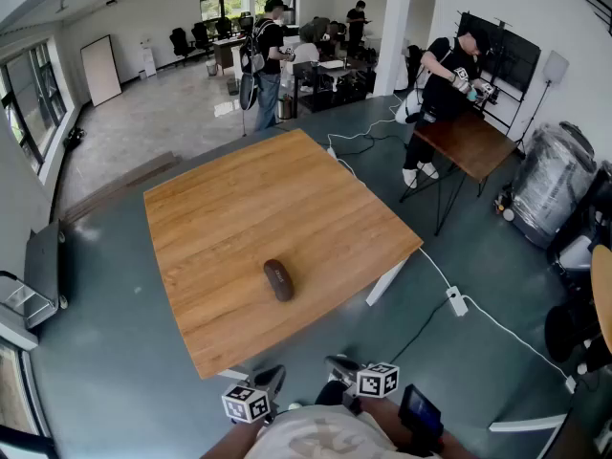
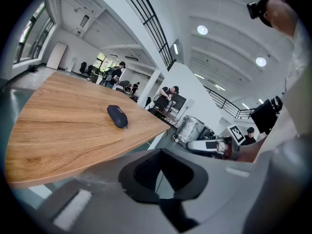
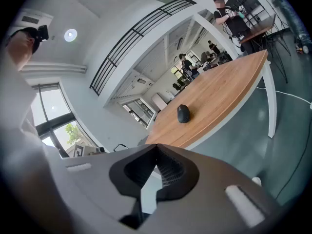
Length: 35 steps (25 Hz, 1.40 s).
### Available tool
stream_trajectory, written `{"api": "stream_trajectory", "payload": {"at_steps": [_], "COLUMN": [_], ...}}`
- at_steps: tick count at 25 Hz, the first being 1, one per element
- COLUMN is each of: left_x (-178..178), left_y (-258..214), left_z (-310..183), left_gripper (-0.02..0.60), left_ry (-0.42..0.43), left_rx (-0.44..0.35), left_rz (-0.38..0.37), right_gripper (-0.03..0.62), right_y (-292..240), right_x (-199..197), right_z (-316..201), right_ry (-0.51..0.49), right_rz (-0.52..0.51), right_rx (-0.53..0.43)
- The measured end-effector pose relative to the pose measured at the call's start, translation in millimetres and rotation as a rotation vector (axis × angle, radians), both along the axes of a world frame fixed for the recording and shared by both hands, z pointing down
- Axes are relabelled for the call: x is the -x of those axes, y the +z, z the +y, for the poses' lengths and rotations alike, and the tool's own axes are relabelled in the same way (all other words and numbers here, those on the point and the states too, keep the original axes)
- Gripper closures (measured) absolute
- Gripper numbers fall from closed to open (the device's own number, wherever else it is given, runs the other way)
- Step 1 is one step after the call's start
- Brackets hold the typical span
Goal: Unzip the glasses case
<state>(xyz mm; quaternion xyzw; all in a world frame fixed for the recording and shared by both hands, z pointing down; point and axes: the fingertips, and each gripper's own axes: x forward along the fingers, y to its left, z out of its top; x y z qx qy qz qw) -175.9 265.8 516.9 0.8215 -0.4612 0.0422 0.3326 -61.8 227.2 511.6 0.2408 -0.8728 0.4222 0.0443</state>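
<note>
1. At the left, a wide strip of grey-blue floor [image 1: 105, 285] lies between the window wall and the square light-wood table [image 1: 249, 189].
2. The table's near edge slants from its low left corner up to its right corner. We hold both grippers below that edge, off the top.
3. The left gripper [image 1: 271, 379] [image 2: 162, 151] has its jaws pressed together with nothing between them.
4. The right gripper [image 1: 339, 363] [image 3: 156, 146] also has its jaw tips meeting, and it grips nothing.
5. Right of the table, a white cable with a power strip [image 1: 457, 301] crosses the floor. Beyond it stands a small dark-brown table [image 1: 473, 140].
6. The dark, oblong, round-ended glasses case [image 1: 278, 280] [image 2: 117, 116] [image 3: 183, 114] lies flat on the wood. It sits alone near the near edge, well apart from both grippers.
7. Its shell looks closed, and its zip is too small to make out.
</note>
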Motion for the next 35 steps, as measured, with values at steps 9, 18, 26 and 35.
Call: {"api": "stream_trajectory", "payload": {"at_steps": [9,18,26,35], "left_x": [1.1,-29.8,-43.0,-26.2], "left_y": [1.4,-10.6,-16.6,-42.9], "left_z": [-42.5,-119.0,-175.8,-236.7], "left_gripper": [0.575,0.575,0.575,0.575], "left_ry": [-0.036,-0.006,0.026,-0.089], "left_rx": [0.015,-0.001,0.015,-0.059], "left_rz": [-0.016,-0.036,-0.078,-0.138], "right_gripper": [0.586,0.586,0.586,0.586], "right_y": [8.9,-3.9,5.6,-10.1], "right_x": [-3.4,-1.4,-17.1,0.6], "right_z": [-49.0,-116.4,-169.4,-227.9], "right_ry": [-0.032,-0.099,-0.084,-0.242], "right_rz": [0.004,0.000,-0.002,0.049], "right_rx": [0.032,0.000,0.010,-0.136]}}
